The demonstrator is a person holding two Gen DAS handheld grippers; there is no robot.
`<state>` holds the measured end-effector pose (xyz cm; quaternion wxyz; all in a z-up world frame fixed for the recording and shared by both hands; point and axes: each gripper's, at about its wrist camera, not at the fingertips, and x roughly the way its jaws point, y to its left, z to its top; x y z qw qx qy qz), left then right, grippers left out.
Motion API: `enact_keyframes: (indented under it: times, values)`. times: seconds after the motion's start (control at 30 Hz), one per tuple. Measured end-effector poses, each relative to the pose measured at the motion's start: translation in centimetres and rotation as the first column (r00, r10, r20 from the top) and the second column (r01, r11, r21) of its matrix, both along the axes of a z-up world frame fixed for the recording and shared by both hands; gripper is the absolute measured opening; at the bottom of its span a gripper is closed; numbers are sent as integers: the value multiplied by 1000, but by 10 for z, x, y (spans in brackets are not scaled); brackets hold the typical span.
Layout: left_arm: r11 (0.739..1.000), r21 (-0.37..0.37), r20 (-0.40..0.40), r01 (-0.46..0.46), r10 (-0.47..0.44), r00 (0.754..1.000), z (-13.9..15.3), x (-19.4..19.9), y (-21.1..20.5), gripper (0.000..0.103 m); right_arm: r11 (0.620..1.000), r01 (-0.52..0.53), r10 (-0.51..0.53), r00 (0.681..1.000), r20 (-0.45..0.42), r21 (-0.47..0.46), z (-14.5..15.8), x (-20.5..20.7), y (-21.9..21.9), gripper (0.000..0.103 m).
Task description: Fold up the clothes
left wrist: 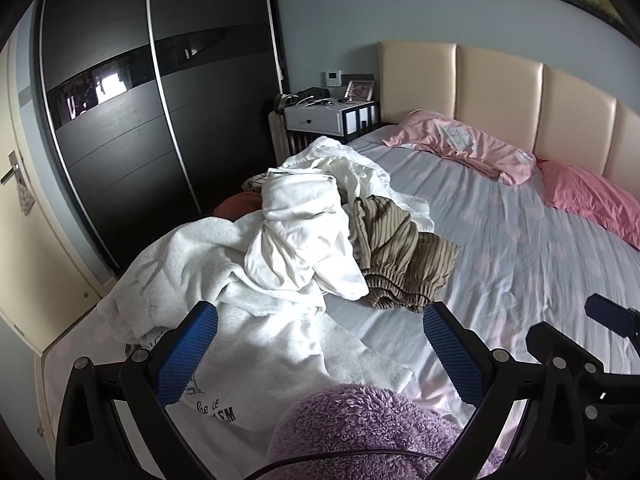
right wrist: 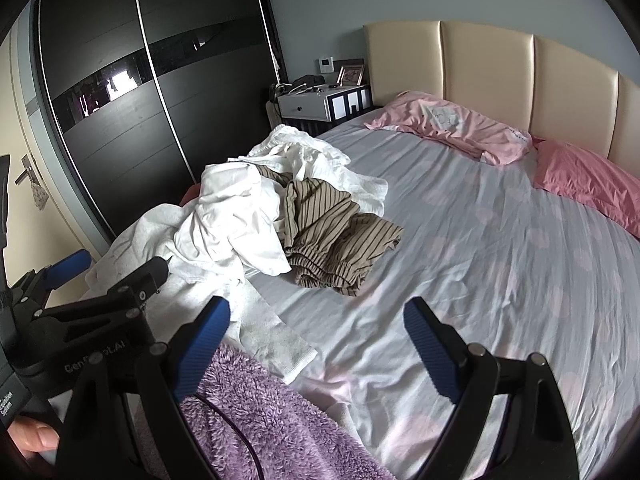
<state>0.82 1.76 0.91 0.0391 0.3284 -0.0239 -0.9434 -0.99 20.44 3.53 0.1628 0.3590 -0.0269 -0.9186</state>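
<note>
Two tongs, left [left wrist: 320, 344] and right [right wrist: 316, 344], both wide open, empty | clothes pile [left wrist: 296, 232] ahead on bed [right wrist: 500, 260] | purple fleece [left wrist: 360, 420] beneath tongs

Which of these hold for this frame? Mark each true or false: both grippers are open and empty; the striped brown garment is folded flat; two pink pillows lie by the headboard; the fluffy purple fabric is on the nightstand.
1. Left gripper and right gripper are open and empty. True.
2. The striped brown garment is folded flat. False: it lies crumpled beside the white clothes.
3. Two pink pillows lie by the headboard. True.
4. The fluffy purple fabric is on the nightstand. False: it is at the near bed edge.
</note>
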Motion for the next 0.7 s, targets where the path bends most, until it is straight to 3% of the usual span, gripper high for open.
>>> enact_keyframes:
  times: [0.7]
  values:
    - [1000, -2, 7, -3, 3, 1000, 0, -6, 4, 103, 1000, 8, -8, 1000, 8, -10, 0, -4, 7, 88]
